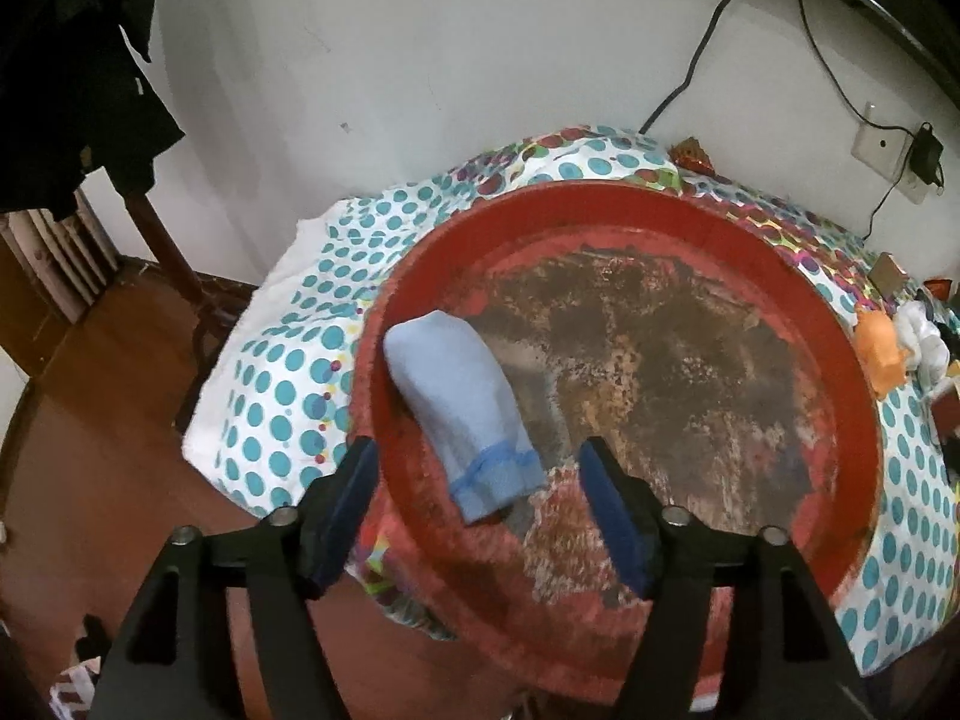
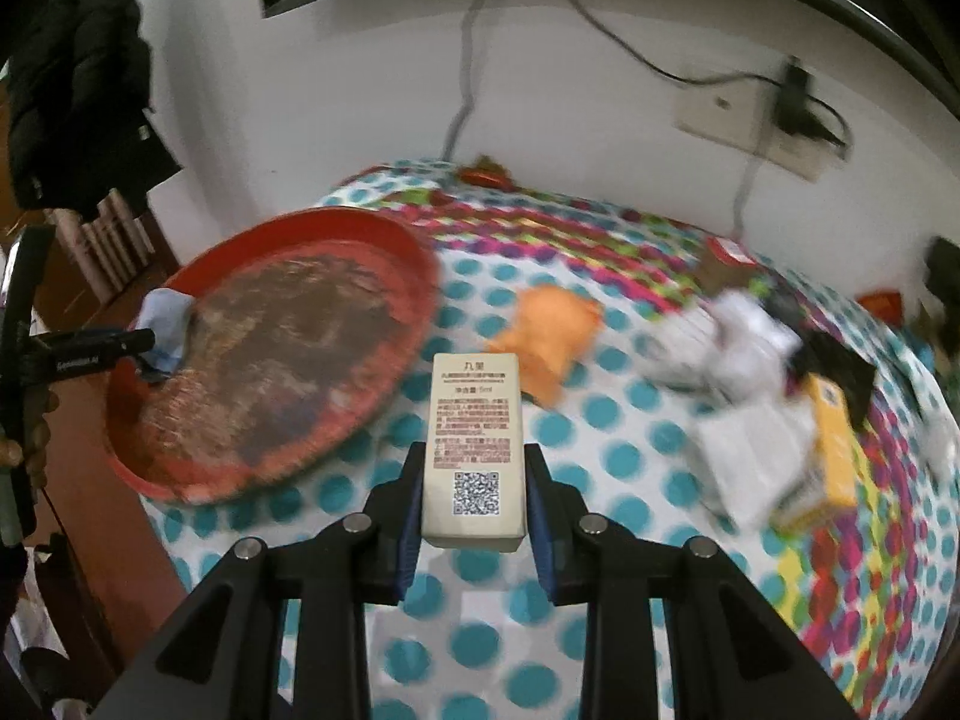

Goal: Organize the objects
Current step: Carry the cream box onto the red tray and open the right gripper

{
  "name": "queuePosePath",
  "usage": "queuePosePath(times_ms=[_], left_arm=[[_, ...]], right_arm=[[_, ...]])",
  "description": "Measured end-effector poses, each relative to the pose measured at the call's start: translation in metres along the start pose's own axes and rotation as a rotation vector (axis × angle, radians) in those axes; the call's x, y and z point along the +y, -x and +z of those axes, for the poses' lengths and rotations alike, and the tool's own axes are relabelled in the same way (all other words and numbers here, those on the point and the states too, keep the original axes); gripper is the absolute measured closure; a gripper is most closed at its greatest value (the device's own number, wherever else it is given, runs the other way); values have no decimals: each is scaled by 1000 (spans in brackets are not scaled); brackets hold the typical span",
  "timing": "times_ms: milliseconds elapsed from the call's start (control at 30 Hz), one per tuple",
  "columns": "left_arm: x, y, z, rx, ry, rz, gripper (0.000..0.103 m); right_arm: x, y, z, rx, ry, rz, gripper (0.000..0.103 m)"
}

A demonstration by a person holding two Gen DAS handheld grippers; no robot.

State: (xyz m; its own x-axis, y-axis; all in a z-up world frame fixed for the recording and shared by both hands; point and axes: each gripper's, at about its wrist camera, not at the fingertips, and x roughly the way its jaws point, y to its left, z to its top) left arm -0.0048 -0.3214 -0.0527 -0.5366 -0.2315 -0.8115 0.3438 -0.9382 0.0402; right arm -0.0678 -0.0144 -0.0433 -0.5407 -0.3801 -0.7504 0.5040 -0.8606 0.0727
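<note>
Your right gripper (image 2: 474,504) pinches the cream box (image 2: 475,450); left gripper (image 1: 480,498) spread over blue sock (image 1: 462,402) w/ nothing held. Box could slip short of red tray (image 2: 414,258) if you swing fast.

Both wrist views steeply downward, close, sharing red tray (image 1: 864,420).

White wall (image 1: 420,60) (socket, cables); wooden floor (image 1: 90,420).
</note>
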Motion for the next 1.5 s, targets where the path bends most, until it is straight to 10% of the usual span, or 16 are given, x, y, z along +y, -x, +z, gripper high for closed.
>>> queuePosePath(times_ms=[733, 1500], left_arm=[[33, 27, -45, 42, 117, 8, 13], [28, 20, -49, 88, 157, -30, 13]], right_arm=[[63, -126, 93, 98, 110, 47, 73], [67, -164, 93, 177, 135, 3, 66]])
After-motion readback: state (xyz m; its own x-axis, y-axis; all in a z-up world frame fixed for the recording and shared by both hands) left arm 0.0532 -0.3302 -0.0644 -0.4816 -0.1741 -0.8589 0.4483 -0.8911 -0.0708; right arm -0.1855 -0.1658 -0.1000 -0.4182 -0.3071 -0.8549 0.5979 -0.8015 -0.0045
